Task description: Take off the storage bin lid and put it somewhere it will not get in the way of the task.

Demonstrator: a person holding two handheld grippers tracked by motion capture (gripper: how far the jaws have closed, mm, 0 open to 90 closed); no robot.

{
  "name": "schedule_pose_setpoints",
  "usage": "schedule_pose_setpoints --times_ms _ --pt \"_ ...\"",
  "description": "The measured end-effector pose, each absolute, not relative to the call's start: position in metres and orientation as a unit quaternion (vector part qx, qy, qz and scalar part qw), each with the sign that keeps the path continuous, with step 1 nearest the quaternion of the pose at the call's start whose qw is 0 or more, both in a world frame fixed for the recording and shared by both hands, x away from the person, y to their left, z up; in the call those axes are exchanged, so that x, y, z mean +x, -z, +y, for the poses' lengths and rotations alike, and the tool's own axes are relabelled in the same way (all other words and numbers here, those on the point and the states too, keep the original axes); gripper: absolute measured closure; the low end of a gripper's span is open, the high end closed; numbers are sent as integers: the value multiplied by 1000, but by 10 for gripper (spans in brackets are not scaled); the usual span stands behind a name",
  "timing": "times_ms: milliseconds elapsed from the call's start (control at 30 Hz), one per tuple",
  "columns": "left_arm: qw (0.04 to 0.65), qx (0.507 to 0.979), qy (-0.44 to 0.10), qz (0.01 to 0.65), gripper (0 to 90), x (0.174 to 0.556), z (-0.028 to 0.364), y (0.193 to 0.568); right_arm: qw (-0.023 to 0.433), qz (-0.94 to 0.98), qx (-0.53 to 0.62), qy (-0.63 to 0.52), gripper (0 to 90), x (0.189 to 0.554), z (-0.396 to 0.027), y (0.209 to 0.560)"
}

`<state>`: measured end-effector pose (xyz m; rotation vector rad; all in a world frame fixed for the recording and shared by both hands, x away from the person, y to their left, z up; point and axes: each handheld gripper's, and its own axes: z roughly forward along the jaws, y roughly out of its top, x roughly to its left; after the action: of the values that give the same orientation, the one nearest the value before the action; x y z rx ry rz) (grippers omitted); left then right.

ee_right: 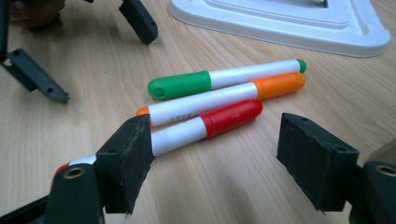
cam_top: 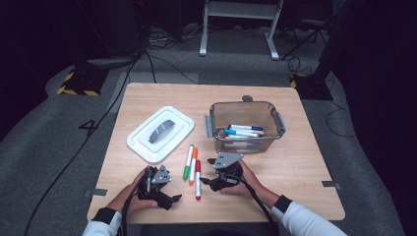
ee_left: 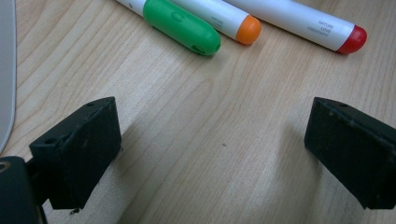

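- My right tool sits low over the counter, jaws wide apart and holding nothing. The red marker lies just ahead of it, and its near end passes behind the jaw on the left of the right gripper view.
- My left tool rests on the counter near the front edge, jaws also spread and empty, with bare wood between them in the left gripper view.
- Three markers lie side by side, touching: green marker, orange marker, then the red one nearest my right hand. The clear bin already holds several markers, and its white lid lies apart to the left.
- I judge the step in hand to be lining up on the red marker for a pick and a drop into the bin.
- To do it well, I would centre the white barrel between the two pads, not the cap end, so it does not pivot when lifted.
- The orange marker touches the red one, so I would bring the jaw into the seam gently, or nudge red clear first, to avoid pinching two.
- I would close squarely across the barrel and lift straight before swinging toward the bin.
- The left tool can stay parked where it is, clear of the path.
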<state>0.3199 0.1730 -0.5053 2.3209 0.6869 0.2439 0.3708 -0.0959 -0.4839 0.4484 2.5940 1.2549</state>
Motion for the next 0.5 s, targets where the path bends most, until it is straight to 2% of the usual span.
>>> schedule_pose_setpoints --times_ms 500 --pt "347 895 -94 264 42 320 173 505 110 887 178 -411 302 383 -71 498"
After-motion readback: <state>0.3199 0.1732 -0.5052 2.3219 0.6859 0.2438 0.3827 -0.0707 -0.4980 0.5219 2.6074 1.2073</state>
